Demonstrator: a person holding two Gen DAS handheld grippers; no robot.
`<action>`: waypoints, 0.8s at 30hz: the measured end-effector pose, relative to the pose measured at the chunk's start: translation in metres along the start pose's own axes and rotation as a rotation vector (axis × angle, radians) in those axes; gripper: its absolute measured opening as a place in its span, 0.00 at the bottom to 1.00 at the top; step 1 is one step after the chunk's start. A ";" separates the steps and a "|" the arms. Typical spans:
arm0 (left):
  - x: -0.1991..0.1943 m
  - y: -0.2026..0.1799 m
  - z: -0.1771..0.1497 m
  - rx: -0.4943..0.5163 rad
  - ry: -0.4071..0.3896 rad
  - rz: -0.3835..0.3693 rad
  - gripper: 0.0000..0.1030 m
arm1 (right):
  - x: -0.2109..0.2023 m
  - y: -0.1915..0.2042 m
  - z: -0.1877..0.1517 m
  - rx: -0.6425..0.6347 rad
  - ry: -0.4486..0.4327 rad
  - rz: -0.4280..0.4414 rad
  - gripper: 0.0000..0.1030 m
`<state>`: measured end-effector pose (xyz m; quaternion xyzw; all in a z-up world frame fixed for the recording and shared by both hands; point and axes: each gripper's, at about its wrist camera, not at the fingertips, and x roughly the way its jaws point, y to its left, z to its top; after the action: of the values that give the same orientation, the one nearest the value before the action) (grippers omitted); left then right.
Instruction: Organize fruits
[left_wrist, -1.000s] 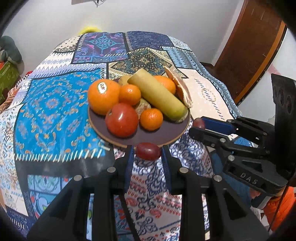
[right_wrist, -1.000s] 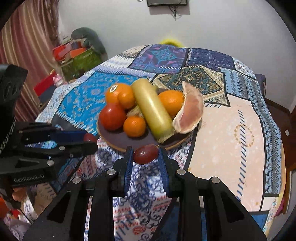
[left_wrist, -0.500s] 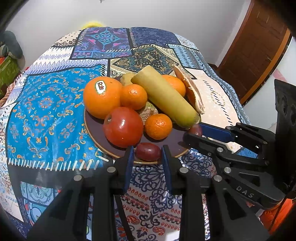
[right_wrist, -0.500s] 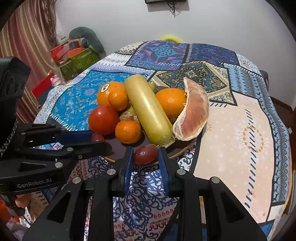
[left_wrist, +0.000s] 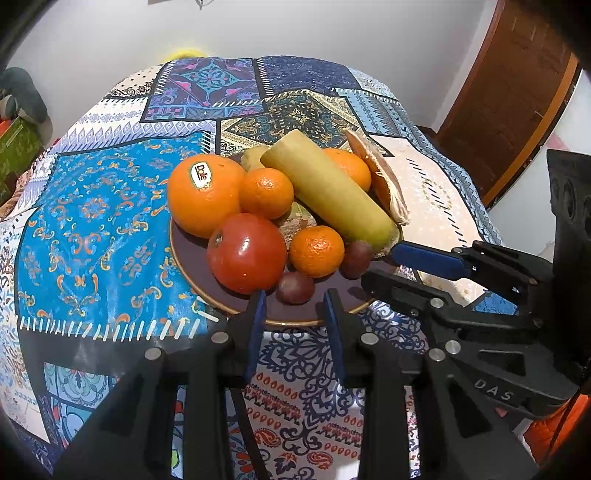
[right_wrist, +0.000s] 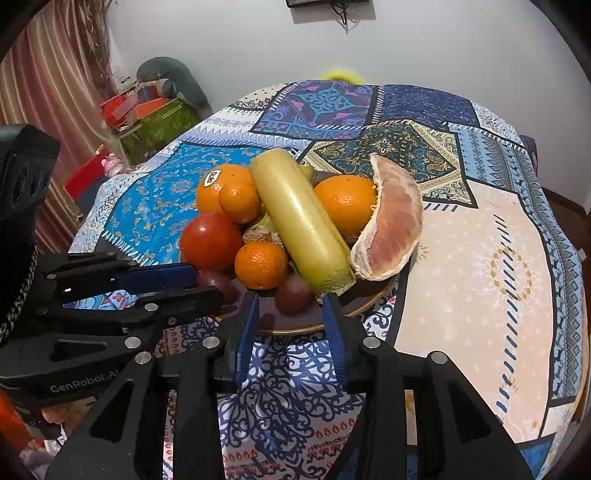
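Grapes (left_wrist: 295, 287) at plate (left_wrist: 192, 269) front rim | both tools (left_wrist: 294, 300) (right_wrist: 290, 304) released, seemingly clear.

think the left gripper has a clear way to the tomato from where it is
Probably yes. The left gripper sits at the plate's near rim with the tomato just ahead and unobstructed; only a grape lies beside that path, and its jaws would need opening wider.

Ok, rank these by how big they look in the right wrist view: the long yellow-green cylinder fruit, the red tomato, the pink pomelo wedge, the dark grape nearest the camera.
1. Long yellow-green cylinder fruit
2. Pink pomelo wedge, close to the cylinder, so that order is unsure
3. Red tomato
4. Dark grape, plainly smallest
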<state>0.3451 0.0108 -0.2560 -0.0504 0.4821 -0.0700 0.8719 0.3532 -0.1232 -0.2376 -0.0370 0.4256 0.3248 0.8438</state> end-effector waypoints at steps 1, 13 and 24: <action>-0.002 -0.001 -0.001 0.003 -0.001 0.003 0.32 | 0.000 0.000 0.000 -0.002 -0.001 0.001 0.34; -0.064 0.006 -0.005 -0.036 -0.107 0.048 0.32 | -0.049 0.004 0.006 0.000 -0.092 -0.033 0.34; -0.233 -0.028 -0.017 0.004 -0.467 0.099 0.32 | -0.184 0.045 0.012 -0.023 -0.384 -0.102 0.34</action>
<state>0.2063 0.0223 -0.0667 -0.0398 0.2692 -0.0144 0.9622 0.2575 -0.1789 -0.0839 -0.0054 0.2509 0.2876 0.9243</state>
